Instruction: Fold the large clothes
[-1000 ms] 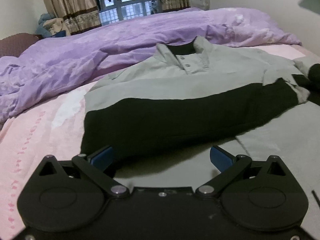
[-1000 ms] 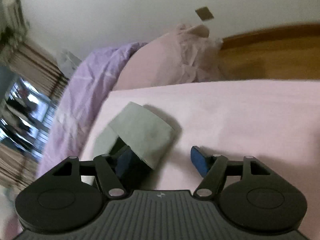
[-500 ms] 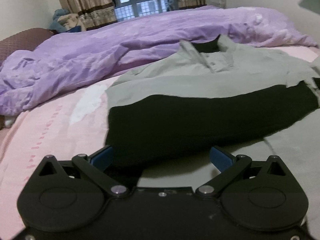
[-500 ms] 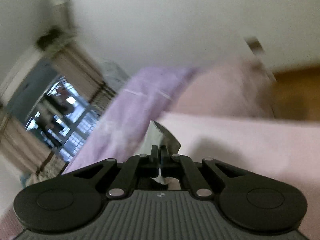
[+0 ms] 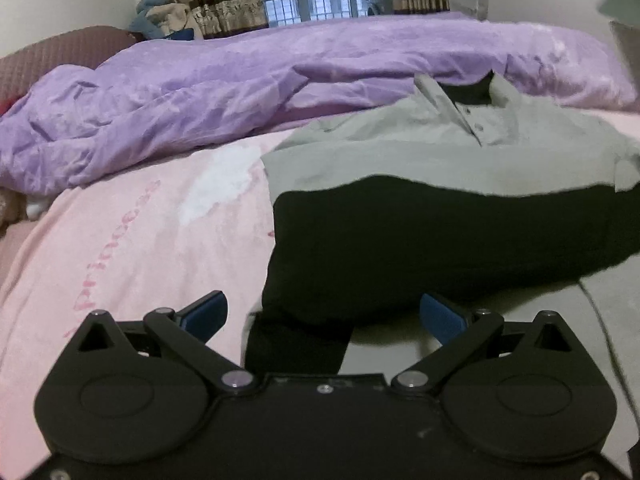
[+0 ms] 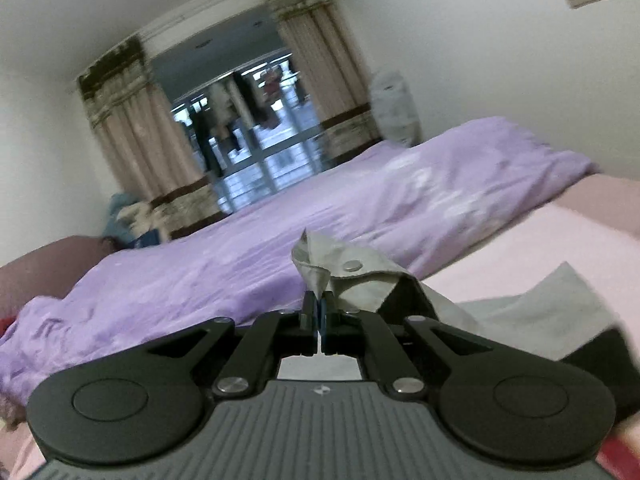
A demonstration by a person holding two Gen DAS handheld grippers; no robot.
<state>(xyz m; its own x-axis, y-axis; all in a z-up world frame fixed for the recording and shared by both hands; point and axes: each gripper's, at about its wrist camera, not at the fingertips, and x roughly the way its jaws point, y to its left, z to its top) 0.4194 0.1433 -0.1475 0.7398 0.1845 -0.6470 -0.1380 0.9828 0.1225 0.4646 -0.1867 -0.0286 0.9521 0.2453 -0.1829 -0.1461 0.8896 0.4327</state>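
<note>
**A:** Why is your right gripper point(image 6: 319, 312) up in the air like that?

**B:** Because it has the sleeve cuff point(image 6: 352, 276) in it. My jaws are pinched fully together on the grey cloth, just below the snap button, and I lift it so the sleeve comes clear of the bed point(image 6: 520, 240) and can be carried across the jacket instead of dragging.

**A:** And where is the jacket point(image 5: 420, 184) itself?

**B:** Flat on the pink sheet, collar point(image 5: 452, 96) at the far side touching the purple duvet point(image 5: 240, 92), hem nearest me. Grey on top, a black band across the middle, grey again at the near edge. In the left view it fills the right half of the bed.

**A:** Your left gripper point(image 5: 324, 316) isn't holding anything?

**B:** No. Its jaws stand wide, one blue pad point(image 5: 208, 312) over the bare sheet, the other point(image 5: 440, 318) over the near grey part, so the jacket's left edge lies between them. I keep it low and close there, I think, so it can take that corner, or pin it, when the sleeve comes over.

**A:** What could go wrong?

**B:** The grip is on a thin, bunched bit of cuff. If it slips, the sleeve drops short of the body. The cloth also looks slick, so the body may shift when I pull.

**A:** How far along?

**B:** Early, I judge. The body lies spread out, unfolded.
</note>
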